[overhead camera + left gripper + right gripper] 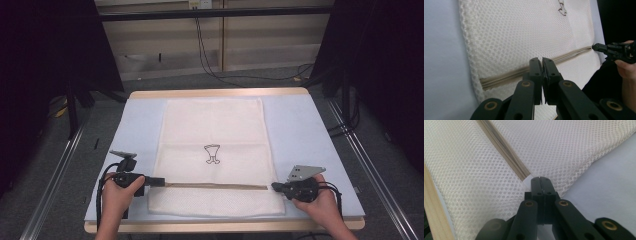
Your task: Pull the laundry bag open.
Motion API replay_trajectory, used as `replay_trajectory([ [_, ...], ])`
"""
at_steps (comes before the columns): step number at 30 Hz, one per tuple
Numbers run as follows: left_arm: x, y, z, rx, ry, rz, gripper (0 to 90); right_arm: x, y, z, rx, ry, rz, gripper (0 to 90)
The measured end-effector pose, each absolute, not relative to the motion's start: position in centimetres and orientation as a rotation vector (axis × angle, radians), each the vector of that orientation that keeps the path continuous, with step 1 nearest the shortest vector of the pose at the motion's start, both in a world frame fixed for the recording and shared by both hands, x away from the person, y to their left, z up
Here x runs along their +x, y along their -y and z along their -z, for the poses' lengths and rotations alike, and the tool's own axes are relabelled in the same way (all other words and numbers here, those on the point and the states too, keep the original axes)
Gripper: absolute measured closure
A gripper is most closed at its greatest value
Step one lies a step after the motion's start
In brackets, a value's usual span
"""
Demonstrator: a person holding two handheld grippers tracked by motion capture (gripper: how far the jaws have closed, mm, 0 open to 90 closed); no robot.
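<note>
Lying flat on the pale blue mat (310, 135) of the table (220, 93), a cream mesh bag (212, 130) is seen with a tan zipper (215, 186) running across its near end, close to the person's edge. Whether any zipper pull is caught between the jaws cannot be made out: in the left gripper view the closed jaws cover the spot where they meet the zipper (506, 78), and in the right gripper view the end of the zipper (506, 152) is hidden behind the jaw tips. The near corners of the bag are cut off in both gripper views.

The left gripper (159, 182) is held at the left end of the zipper with its jaws pressed together, and the right gripper (274, 187) is held at the right end, jaws likewise closed, seemingly on the bag's edge. Both forearms are cropped by the bottom of the high view.

The bag's fabric is shown as a fine honeycomb mesh (564, 147), off-white and slightly rumpled beside the zipper. A small dark outline drawing (212, 153) is printed near the middle of the bag; its subject is too small to be read.
</note>
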State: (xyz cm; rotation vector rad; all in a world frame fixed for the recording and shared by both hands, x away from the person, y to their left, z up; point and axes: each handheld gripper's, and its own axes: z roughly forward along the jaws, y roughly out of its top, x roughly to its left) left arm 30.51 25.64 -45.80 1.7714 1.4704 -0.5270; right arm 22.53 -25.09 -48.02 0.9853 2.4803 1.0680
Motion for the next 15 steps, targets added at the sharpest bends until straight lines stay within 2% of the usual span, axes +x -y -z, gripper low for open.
replay_trajectory([
  [15,30.3,-28.6,46.3,1.720,-1.524,0.511,87.2,22.6,25.1,48.0,0.970,-2.486,-1.055,90.0],
])
